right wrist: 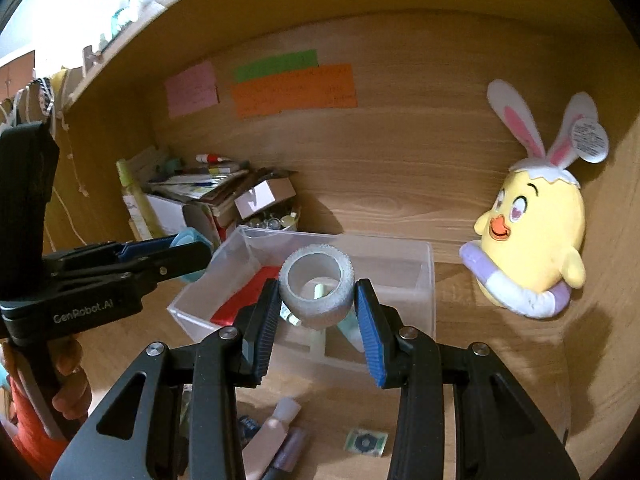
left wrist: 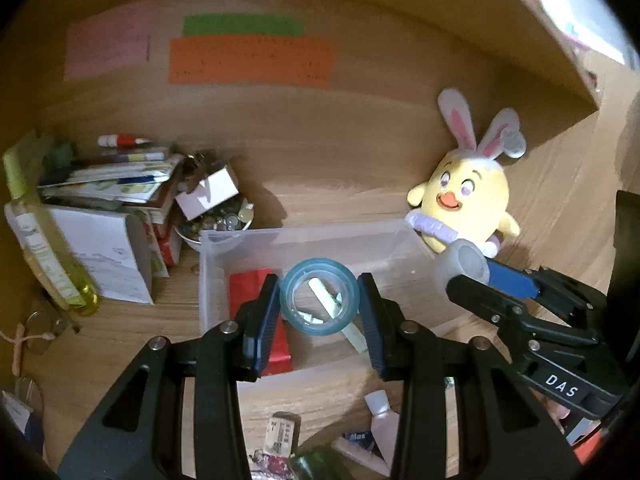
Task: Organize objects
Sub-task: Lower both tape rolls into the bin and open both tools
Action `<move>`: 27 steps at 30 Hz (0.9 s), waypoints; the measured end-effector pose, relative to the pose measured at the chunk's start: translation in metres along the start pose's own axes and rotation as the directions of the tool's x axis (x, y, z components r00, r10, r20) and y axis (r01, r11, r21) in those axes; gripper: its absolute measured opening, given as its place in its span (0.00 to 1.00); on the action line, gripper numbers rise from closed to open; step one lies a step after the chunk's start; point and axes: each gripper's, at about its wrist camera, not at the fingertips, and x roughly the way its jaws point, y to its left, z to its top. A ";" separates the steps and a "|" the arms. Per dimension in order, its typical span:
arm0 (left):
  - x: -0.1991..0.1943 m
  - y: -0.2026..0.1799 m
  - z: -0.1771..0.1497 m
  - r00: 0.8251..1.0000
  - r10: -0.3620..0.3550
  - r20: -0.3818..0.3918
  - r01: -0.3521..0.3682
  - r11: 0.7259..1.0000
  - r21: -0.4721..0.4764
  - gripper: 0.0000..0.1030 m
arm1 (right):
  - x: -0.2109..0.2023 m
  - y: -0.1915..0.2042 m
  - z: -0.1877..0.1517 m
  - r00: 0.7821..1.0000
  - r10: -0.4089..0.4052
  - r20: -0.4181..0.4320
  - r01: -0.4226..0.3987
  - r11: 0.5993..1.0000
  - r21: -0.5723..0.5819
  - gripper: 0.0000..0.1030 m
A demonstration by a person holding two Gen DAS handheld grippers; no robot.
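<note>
clear plastic bin (left wrist: 224, 264) sits on the wooden desk (left wrist: 340, 184), and both claws hang over it, each carrying a roll. left gripper (left wrist: 319, 308) is clamped on a blue-tinted tape roll (left wrist: 318, 302), its hole facing the camera, held above the bin's middle. right gripper (right wrist: 316, 300) squeezes a white textured tape roll (right wrist: 317, 286) the same way, over the bin's near side. holding them by the outer rim looks meant to let each drop straight in once the pads part; that is a judgement, not something seen.

inside the bin lie a red flat packet (left wrist: 256, 284) and pale stick-like pieces (left wrist: 326, 300), so the rolls would land on top of those. a yellow chick plush with rabbit ears (right wrist: 536, 240) leans just beside the bin's right end. at the left, a heap of papers and boxes (left wrist: 116, 192) and a bowl of glass beads (left wrist: 218, 224) crowd the bin's far corner. small tubes and packets (right wrist: 276, 432) lie in front, below the fingers. the two claws are close together, so they could bump.
</note>
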 end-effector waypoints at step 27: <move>0.121 0.022 -0.017 0.938 -0.049 -0.343 0.026 0.997 -0.072 0.41 | 0.122 -0.032 -0.011 0.930 -0.019 -0.367 0.010 1.000 -0.028 0.34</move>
